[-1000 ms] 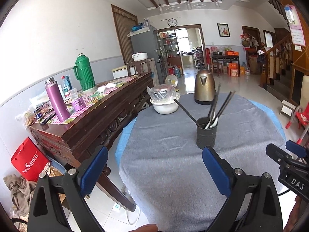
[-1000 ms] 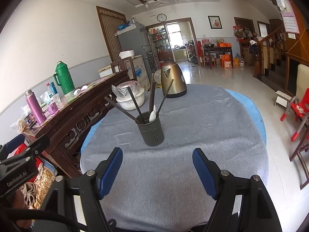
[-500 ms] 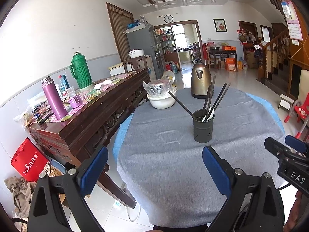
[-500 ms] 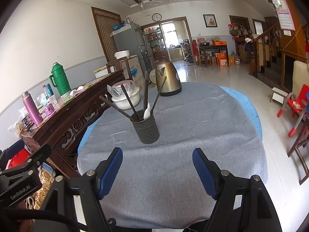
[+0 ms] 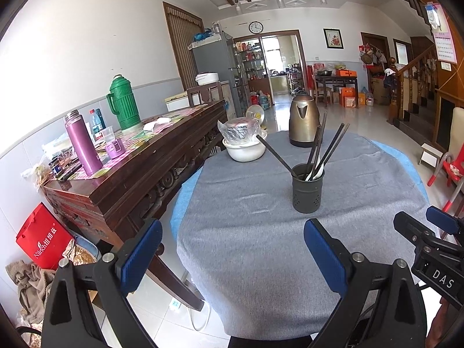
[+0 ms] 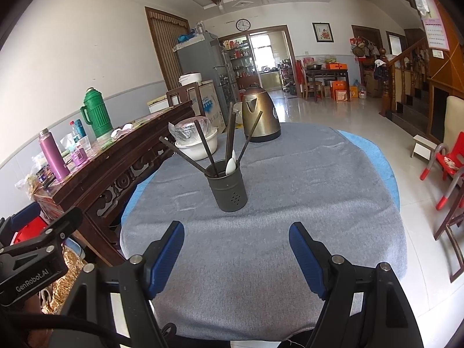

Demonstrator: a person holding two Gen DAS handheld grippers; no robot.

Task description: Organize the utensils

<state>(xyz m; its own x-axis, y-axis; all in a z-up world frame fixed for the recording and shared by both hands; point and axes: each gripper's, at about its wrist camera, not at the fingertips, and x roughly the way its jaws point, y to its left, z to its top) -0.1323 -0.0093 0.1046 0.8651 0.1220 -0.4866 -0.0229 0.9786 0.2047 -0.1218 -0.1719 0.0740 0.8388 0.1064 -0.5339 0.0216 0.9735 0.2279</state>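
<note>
A dark grey perforated utensil holder [image 5: 307,188] stands on the round table's grey cloth [image 5: 246,232]; it also shows in the right wrist view [image 6: 229,187]. Several dark chopsticks [image 5: 333,145] and a white spoon [image 6: 231,164] stick out of it. My left gripper [image 5: 232,252] is open and empty, held back above the table's near edge. My right gripper [image 6: 236,256] is open and empty, also well short of the holder. Each gripper's body shows at the edge of the other's view.
A bronze kettle [image 5: 303,123] and a white bowl with a bagged pot [image 5: 245,145] stand at the table's far side. A dark wooden sideboard [image 5: 139,168] with a green thermos [image 5: 123,103] and purple flask [image 5: 82,142] runs along the left. Red chairs [image 6: 446,168] stand at right.
Both grippers have drawn back from the holder and risen, so the table and holder look smaller and farther. Both stay open and empty.
</note>
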